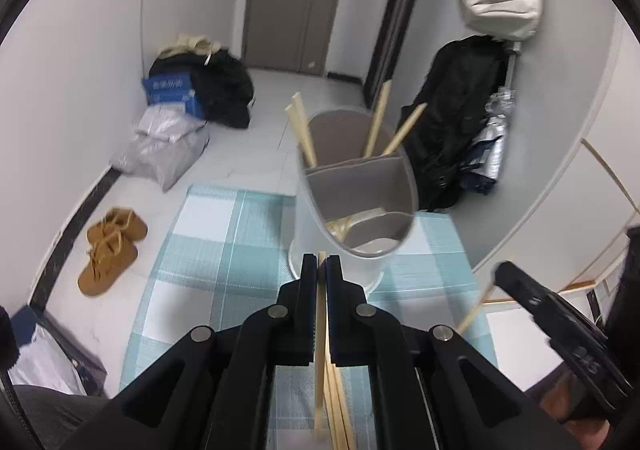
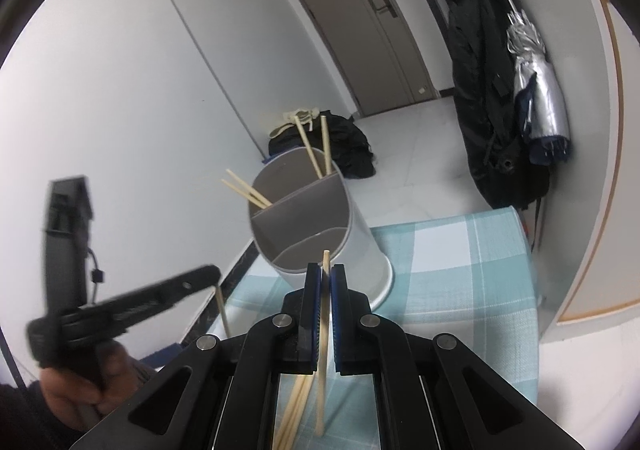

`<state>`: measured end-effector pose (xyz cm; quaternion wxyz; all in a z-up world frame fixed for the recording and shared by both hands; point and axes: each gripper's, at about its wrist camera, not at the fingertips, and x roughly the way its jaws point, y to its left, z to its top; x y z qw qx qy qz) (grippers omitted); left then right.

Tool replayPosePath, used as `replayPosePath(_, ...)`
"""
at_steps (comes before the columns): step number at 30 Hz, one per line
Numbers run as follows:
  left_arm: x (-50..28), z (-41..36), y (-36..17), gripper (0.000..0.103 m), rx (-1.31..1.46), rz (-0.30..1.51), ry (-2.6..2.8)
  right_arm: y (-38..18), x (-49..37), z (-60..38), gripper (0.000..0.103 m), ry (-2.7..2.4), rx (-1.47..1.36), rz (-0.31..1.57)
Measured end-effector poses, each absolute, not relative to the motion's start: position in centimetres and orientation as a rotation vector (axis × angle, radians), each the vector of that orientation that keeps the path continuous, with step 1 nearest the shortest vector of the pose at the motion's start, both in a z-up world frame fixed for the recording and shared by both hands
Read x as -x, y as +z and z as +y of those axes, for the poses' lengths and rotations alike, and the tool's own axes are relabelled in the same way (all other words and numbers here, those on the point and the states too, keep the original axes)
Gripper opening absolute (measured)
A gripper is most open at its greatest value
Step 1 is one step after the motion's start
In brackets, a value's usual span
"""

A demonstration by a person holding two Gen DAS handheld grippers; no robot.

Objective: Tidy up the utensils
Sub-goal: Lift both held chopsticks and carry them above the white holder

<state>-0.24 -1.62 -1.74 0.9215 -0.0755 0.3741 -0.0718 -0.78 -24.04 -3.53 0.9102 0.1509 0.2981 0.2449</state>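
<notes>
Two grippers are seen here, each clamped on a single wooden chopstick. The left gripper (image 1: 322, 262) has its jaws nearly closed around a chopstick (image 1: 320, 330) that pokes up just past the fingertips, right in front of the utensil holder (image 1: 352, 217). Same deal on the other side: the right gripper (image 2: 325, 274) is pinched on its own chopstick (image 2: 325, 314), tip sticking up near the holder's rim.

The holder, a white cylinder split by grey dividers, is stood on a teal checked mat (image 1: 208, 250). Four chopsticks (image 1: 304, 129) are already leaned in the far compartment, and a few more can be made out low in a nearer one. Loose chopsticks (image 2: 296, 406) are left lying on the mat under the grippers. Brown shoes (image 1: 112, 250) are parked on the floor off to the left.
</notes>
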Motion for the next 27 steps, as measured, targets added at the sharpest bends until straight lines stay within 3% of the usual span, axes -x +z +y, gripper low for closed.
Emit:
replayPosePath(7,3.1,-2.0,-0.3,0.0,0.129,0.711,-0.181,-2.9,2.4,-23.4,0.004,0.505,-0.269,0.585)
replayPosePath(27,3.4,-3.1,3.0,0.0,0.07,0.765,-0.236,-0.7,2.8,-23.7,0.004,0.475,-0.283,0.551)
